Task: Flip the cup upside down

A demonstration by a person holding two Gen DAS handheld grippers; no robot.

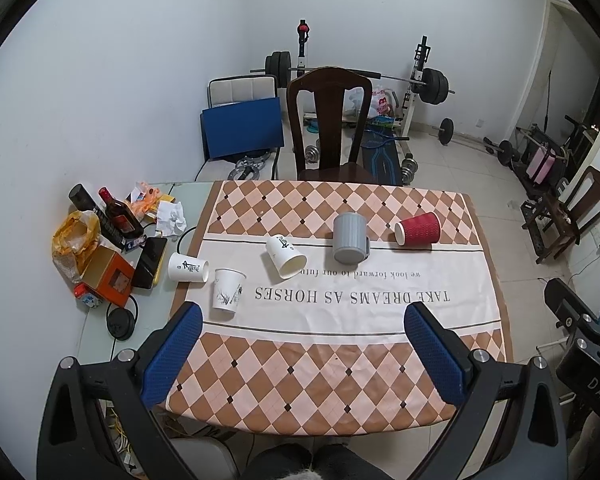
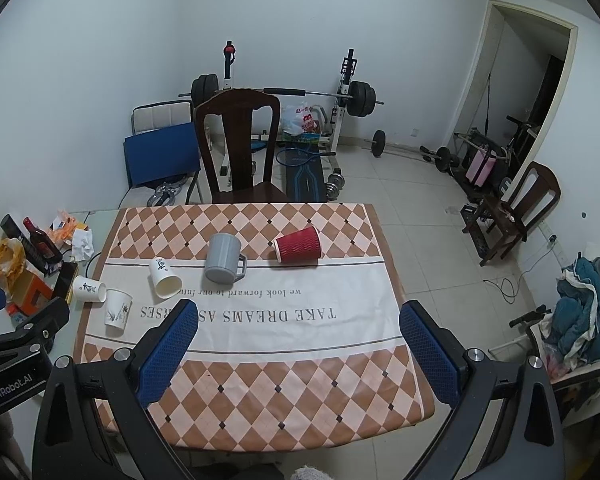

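Note:
Several cups sit on the checked tablecloth (image 1: 300, 368). A white paper cup (image 1: 228, 290) stands upright at the left. Another white cup (image 1: 188, 267) lies on its side beside it, and a third white cup (image 1: 286, 256) lies tilted with its mouth toward me. A grey mug (image 1: 350, 238) stands upside down. A red ribbed cup (image 1: 418, 229) lies on its side. My left gripper (image 1: 304, 316) is open and empty above the near cloth. My right gripper (image 2: 298, 312) is open and empty. The cups show in the right wrist view too: upright white cup (image 2: 117, 307), grey mug (image 2: 223, 258), red cup (image 2: 298, 245).
Clutter of bottles (image 1: 120, 214), an orange box (image 1: 110, 276), bags and tissues lies left of the cloth. A dark wooden chair (image 1: 330, 120) stands at the table's far side. Weight bench and barbells (image 1: 428, 84) stand behind. The left gripper's body (image 2: 16, 356) shows at the left.

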